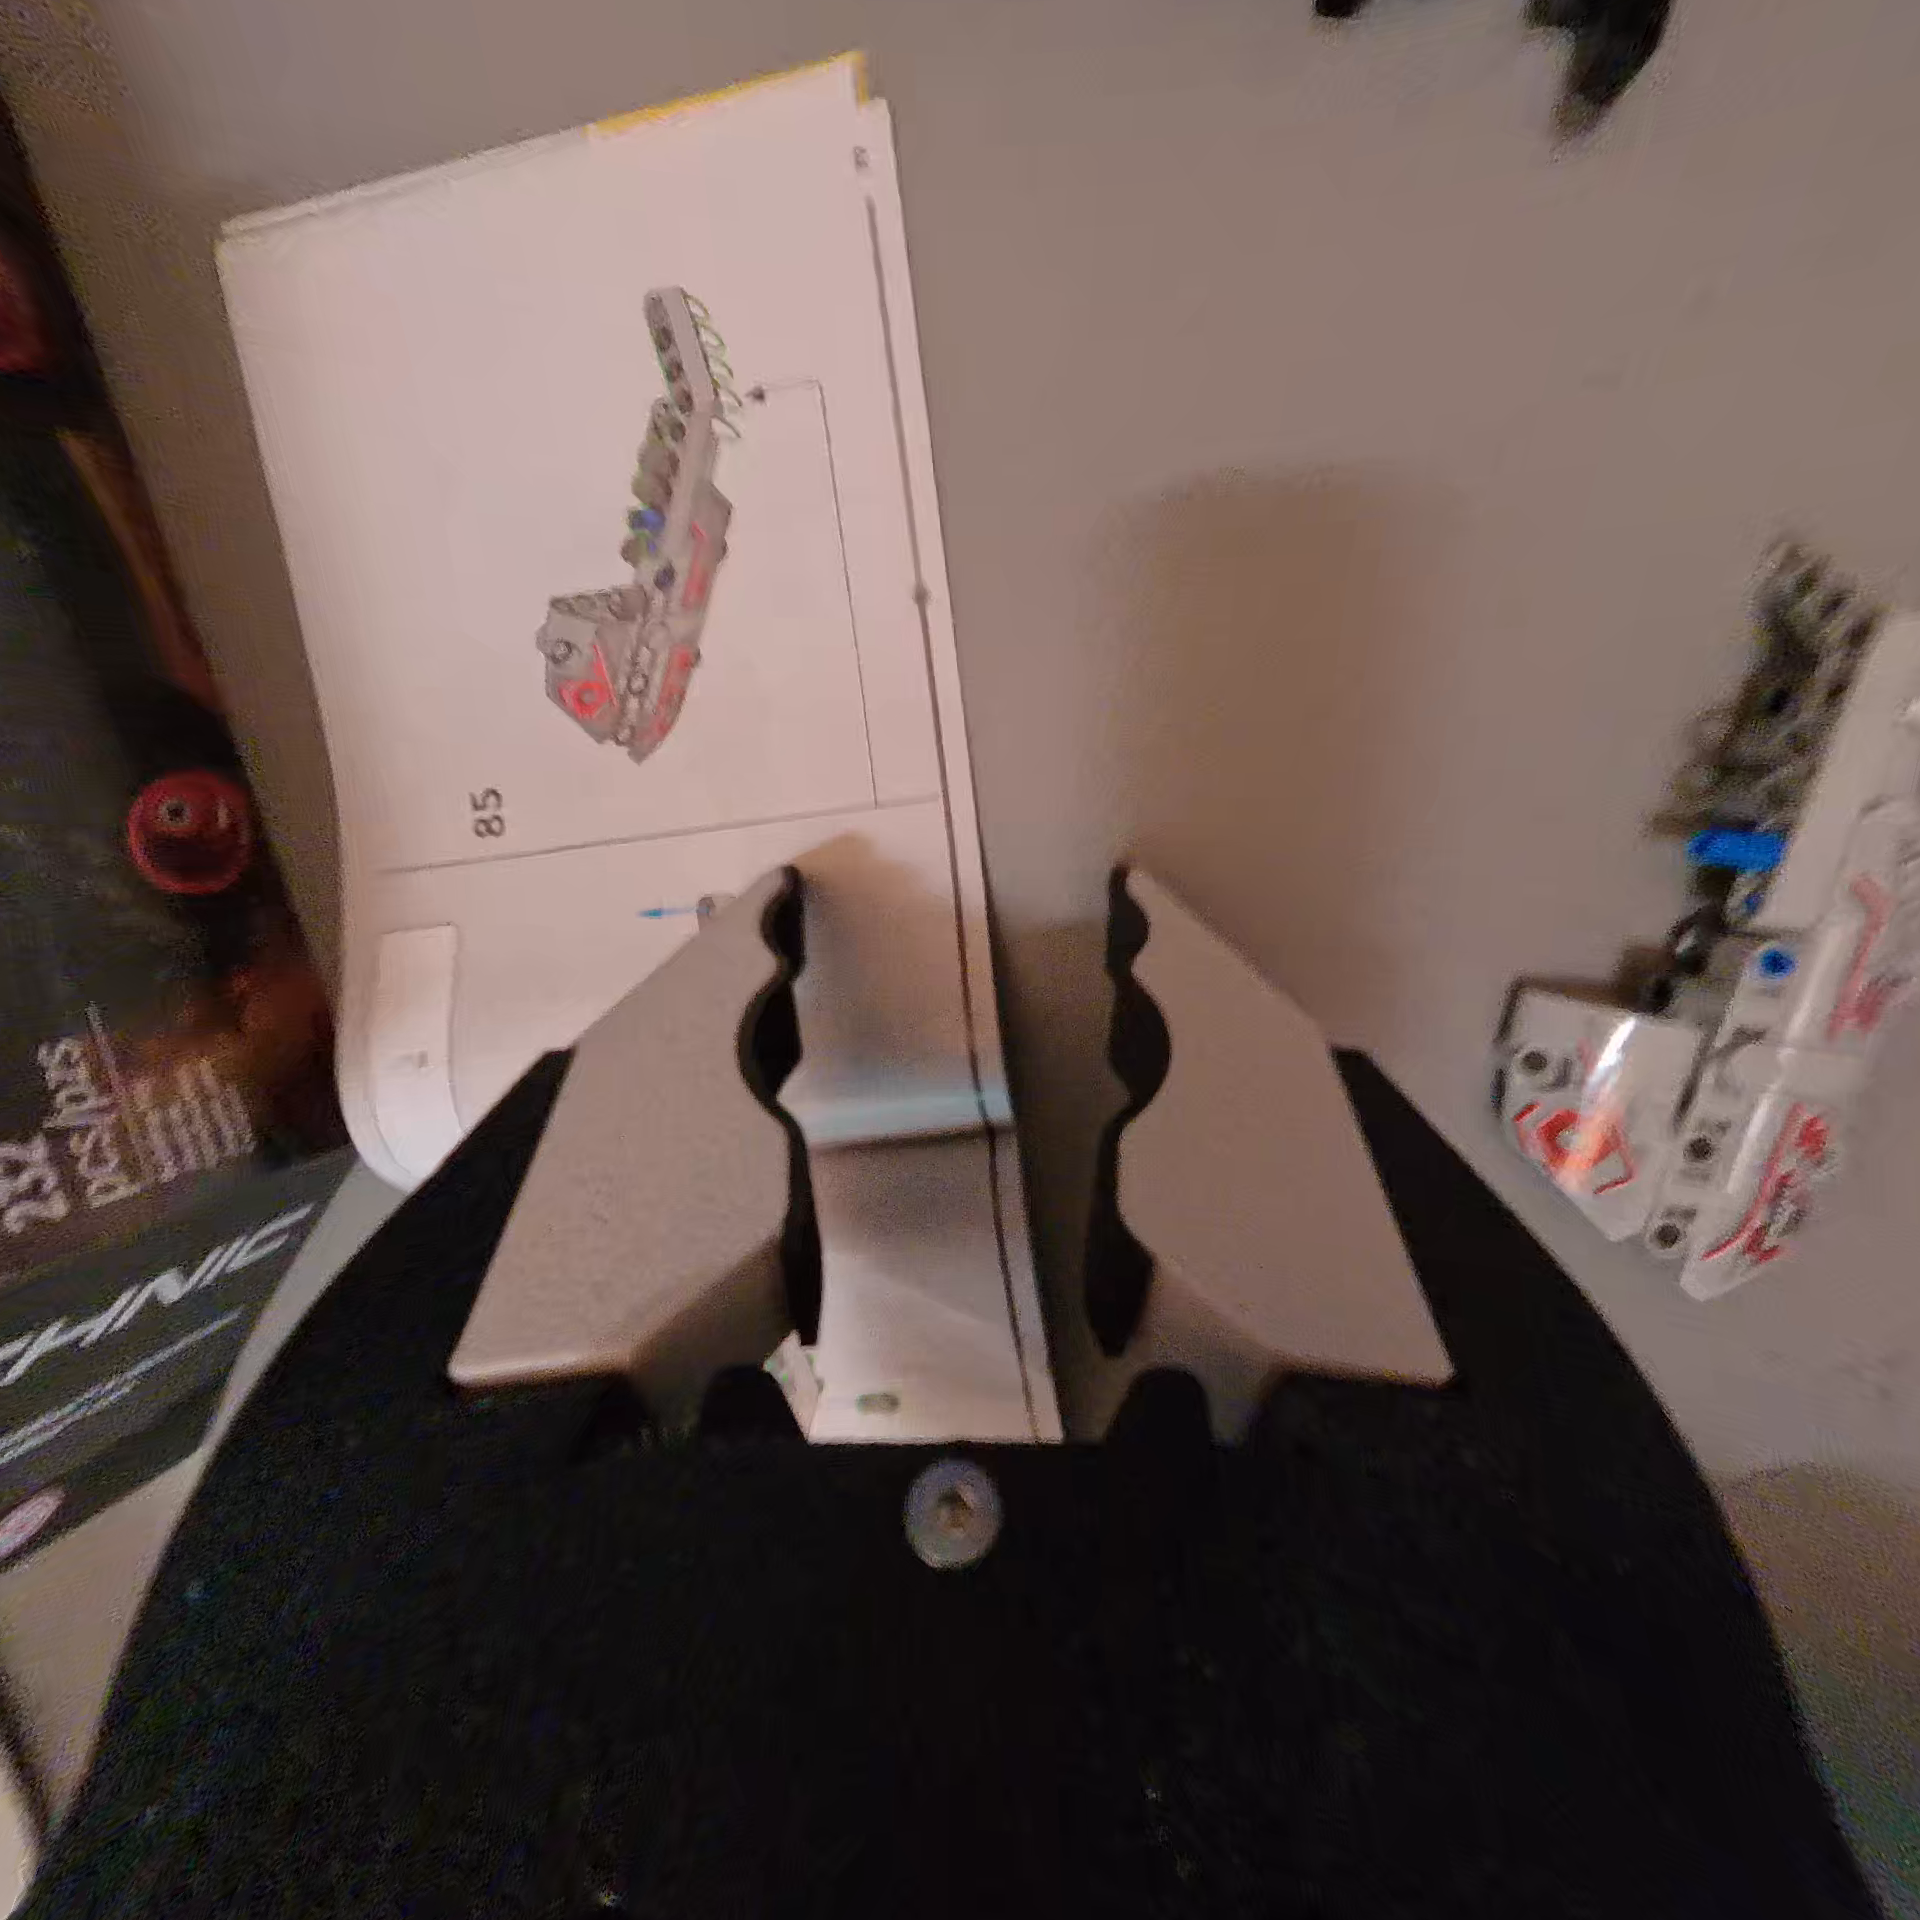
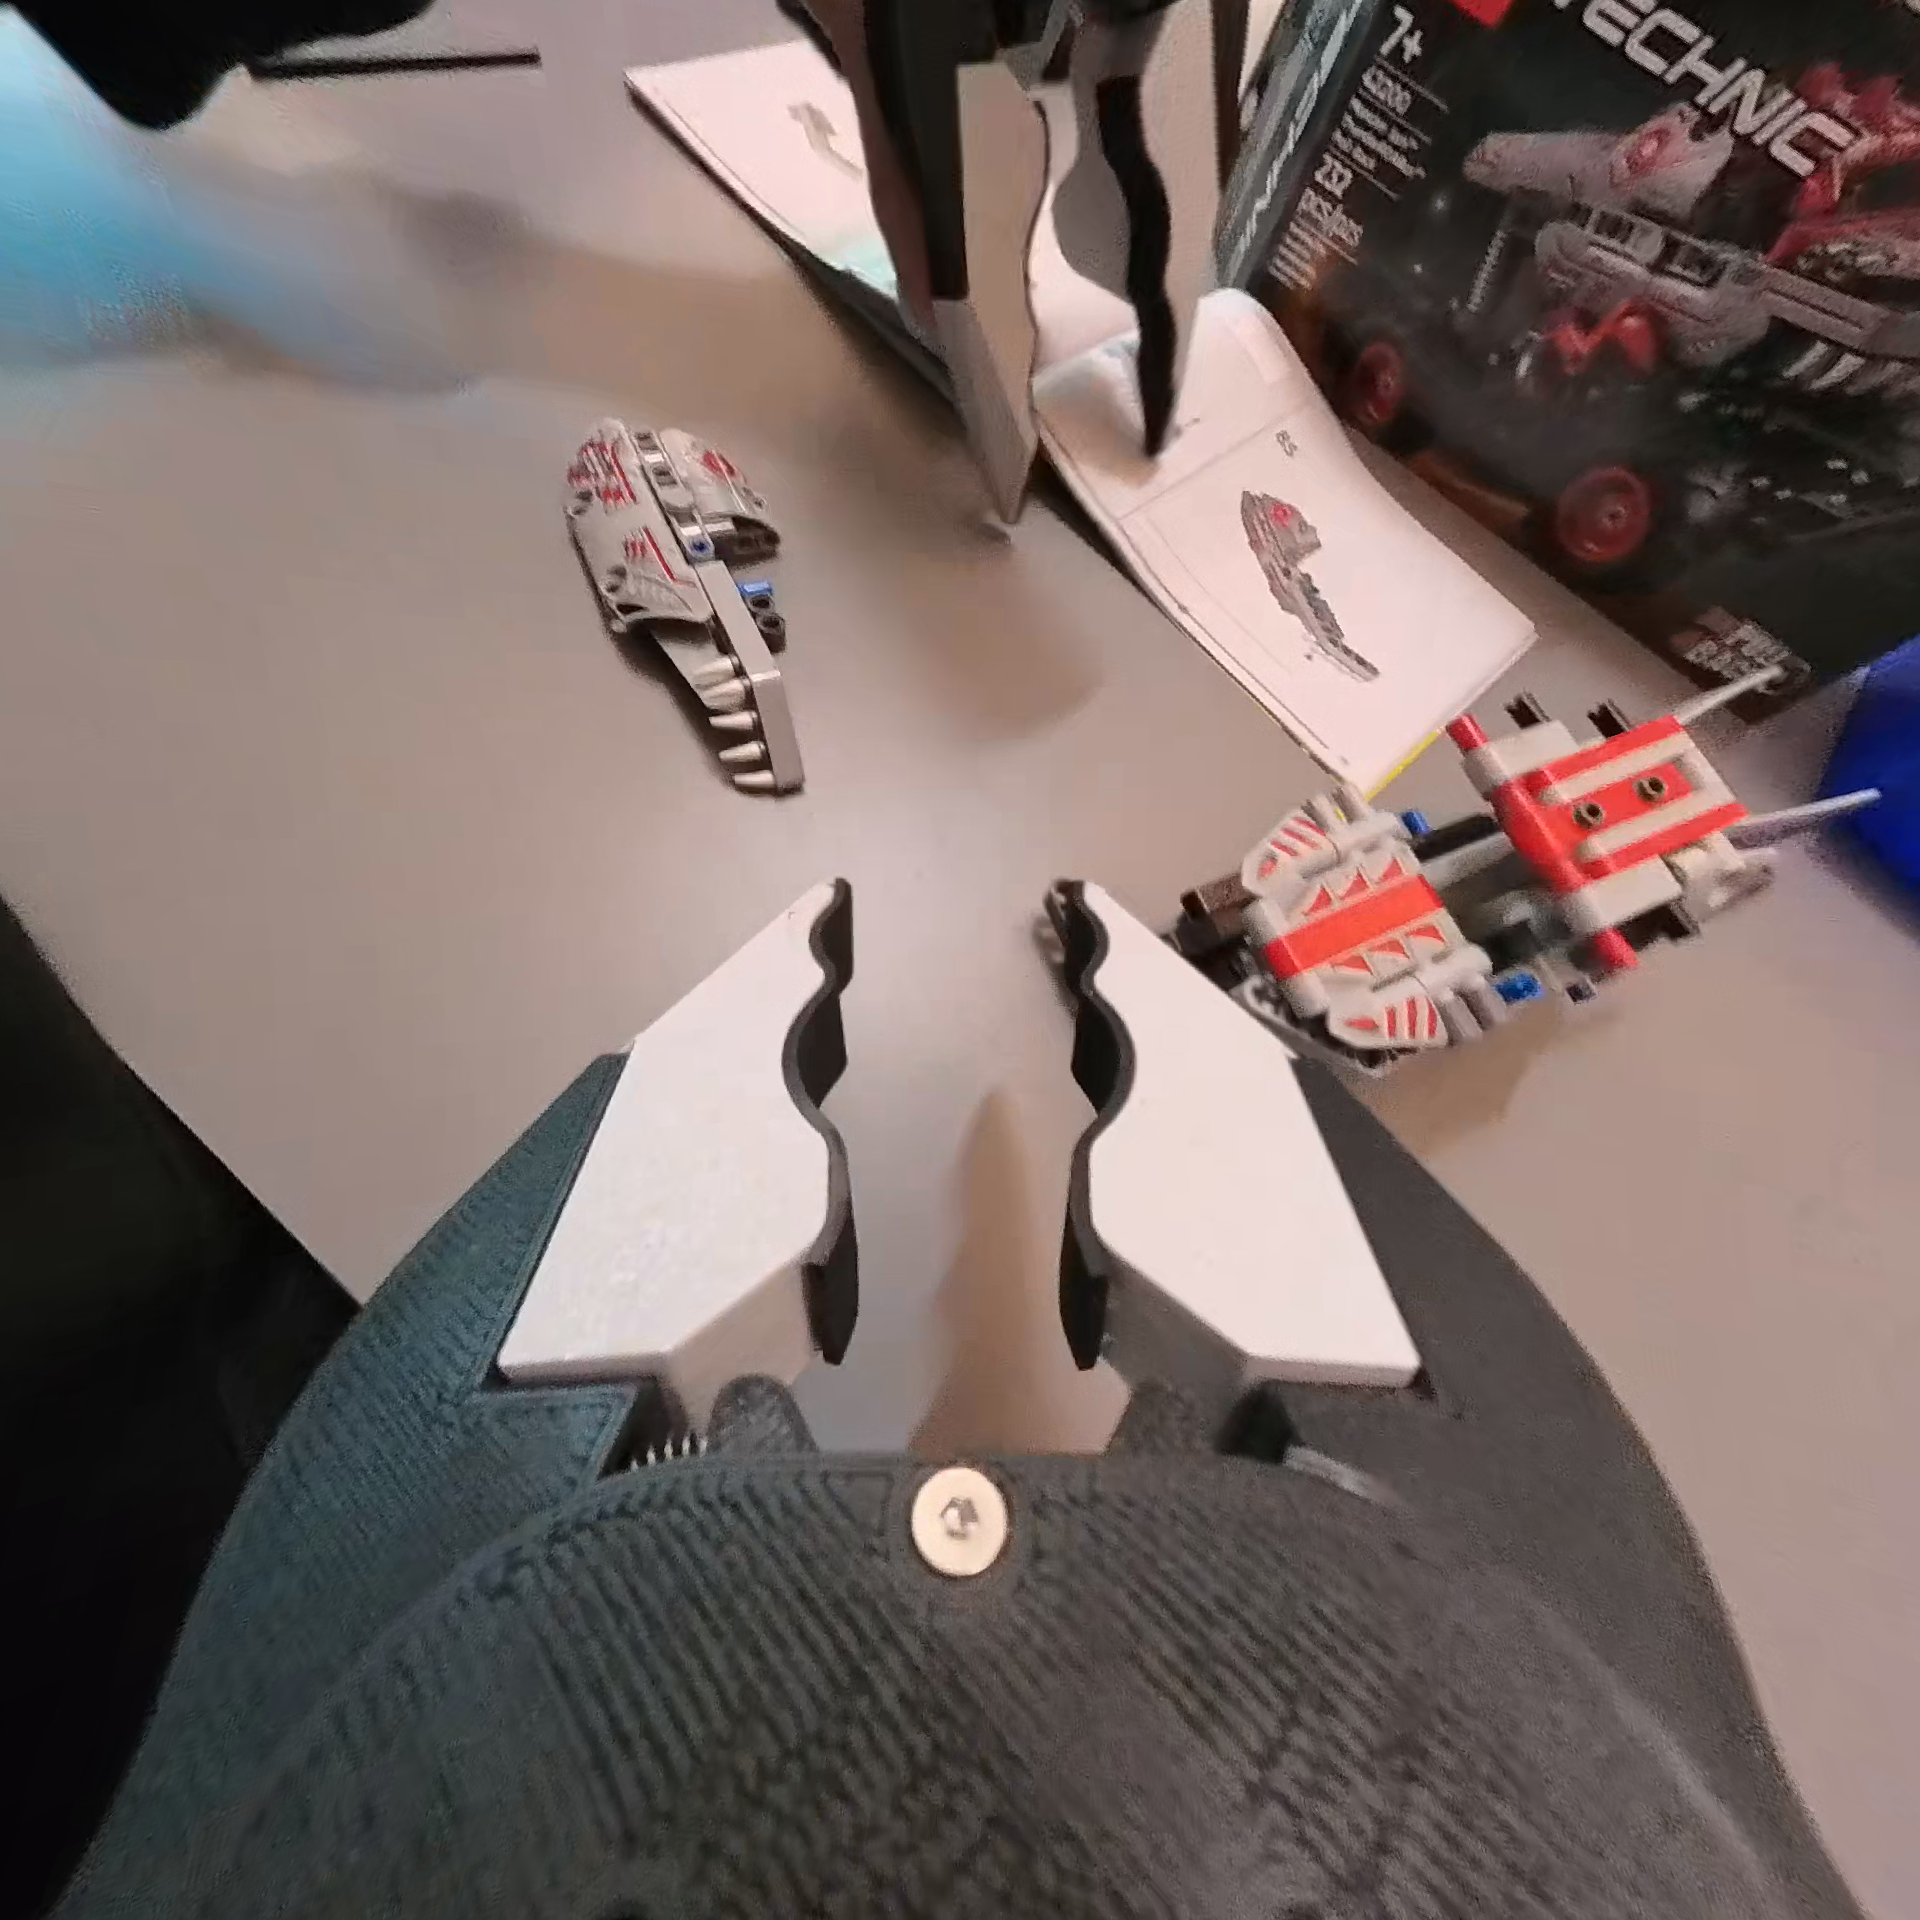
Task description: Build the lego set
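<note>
My left gripper (image 1: 956, 883) is open and empty, with its tips down over the open instruction booklet (image 1: 582, 499). In the right wrist view it (image 2: 1081, 478) straddles the booklet's (image 2: 1320, 561) near edge. A grey jaw sub-assembly with red markings and white teeth (image 2: 681, 592) lies alone on the table, to the right of the left gripper (image 1: 1704, 1039). The red-and-grey main body (image 2: 1475, 883) lies to the right of my right gripper (image 2: 951, 894), which is open and empty above bare table.
The dark set box (image 2: 1621, 312) stands behind the booklet, and shows at the left in the left wrist view (image 1: 114, 935). A blue object (image 2: 1881, 748) is at the right edge. The grey table (image 2: 312, 935) ends in a front edge at the lower left. My right fingertips sit around 20 cm from my left ones. To reach the blue object (image 2: 1881, 748) in a straight line is about 30 cm for my left fingers, about 35 cm for my right.
</note>
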A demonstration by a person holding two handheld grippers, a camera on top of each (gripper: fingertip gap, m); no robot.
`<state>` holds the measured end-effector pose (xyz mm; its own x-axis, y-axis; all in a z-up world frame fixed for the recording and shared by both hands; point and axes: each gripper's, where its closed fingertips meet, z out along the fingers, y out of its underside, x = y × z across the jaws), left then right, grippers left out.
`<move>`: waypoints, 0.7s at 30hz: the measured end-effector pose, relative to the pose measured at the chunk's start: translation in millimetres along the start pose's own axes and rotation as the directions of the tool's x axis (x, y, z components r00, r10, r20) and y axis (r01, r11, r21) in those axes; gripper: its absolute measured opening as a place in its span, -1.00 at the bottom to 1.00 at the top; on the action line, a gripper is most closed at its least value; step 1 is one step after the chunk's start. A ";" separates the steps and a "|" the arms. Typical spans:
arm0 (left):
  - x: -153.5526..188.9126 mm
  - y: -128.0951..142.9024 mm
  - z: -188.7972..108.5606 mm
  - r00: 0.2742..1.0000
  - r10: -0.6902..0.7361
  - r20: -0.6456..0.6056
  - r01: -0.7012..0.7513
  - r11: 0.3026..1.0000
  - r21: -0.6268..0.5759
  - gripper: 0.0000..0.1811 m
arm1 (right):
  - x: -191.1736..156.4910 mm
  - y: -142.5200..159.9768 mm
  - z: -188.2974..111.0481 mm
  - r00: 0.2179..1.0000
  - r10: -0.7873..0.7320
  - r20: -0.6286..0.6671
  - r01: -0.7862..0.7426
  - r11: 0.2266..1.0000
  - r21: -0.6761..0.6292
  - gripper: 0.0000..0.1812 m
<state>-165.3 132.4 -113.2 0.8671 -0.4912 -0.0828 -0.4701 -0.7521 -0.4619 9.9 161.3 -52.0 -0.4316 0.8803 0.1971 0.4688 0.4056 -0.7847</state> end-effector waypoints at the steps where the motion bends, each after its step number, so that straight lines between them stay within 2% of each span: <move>1: 0.8 -2.5 -0.7 1.000 -0.015 -0.017 0.016 1.000 0.013 -0.38 | 1.6 2.7 -1.7 1.000 0.001 -0.006 -0.001 1.000 -0.008 -0.57; 6: 5.9 9.1 -3.5 0.997 -0.040 -0.059 0.038 0.999 -0.033 -0.42 | 1.1 4.9 -1.1 1.000 -0.001 0.003 0.001 1.000 -0.018 -0.57; 14: 1.4 16.6 -18.7 0.999 -0.029 -0.026 0.028 0.999 -0.024 -0.67 | -1.1 -2.2 4.1 0.999 -0.045 0.013 0.046 0.999 -0.021 -0.58; 21: 3.1 18.0 -21.8 0.998 -0.035 -0.043 0.035 0.999 -0.004 -0.67 | -6.1 -0.7 6.2 0.998 -0.052 0.021 0.053 0.998 -0.035 -0.58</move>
<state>-174.6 107.7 -102.5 0.8751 -0.4830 -0.0284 -0.4403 -0.7706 -0.4607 7.4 154.1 -56.2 -0.4718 0.8525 0.2251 0.4724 0.4599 -0.7519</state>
